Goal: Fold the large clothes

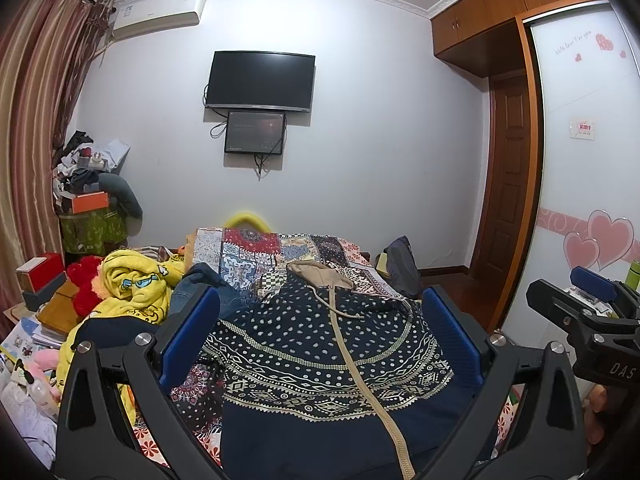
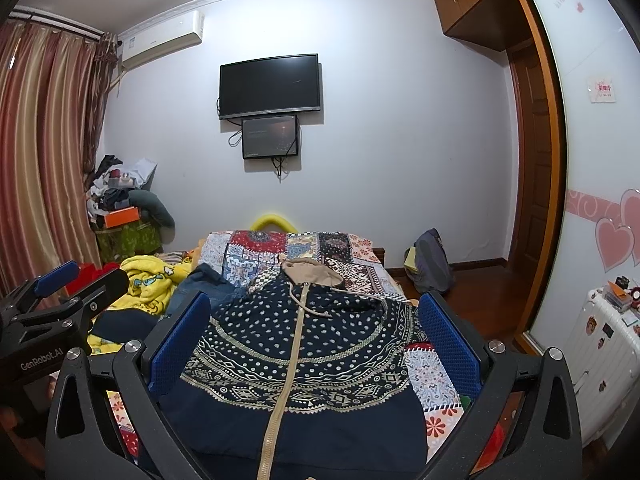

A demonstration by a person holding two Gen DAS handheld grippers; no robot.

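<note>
while both the left gripper and right gripper hang released above the zipped hoodie on the bed, a one-layer pinch near its foot edge could skew the fold.

Navy dotted hoodie, tan zip

Matt patterned cloth hoodie

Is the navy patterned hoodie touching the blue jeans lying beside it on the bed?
Cannot tell. In the right wrist view the jeans meet the hoodie at its far left edge, but the gripper's finger hides that spot.
</note>
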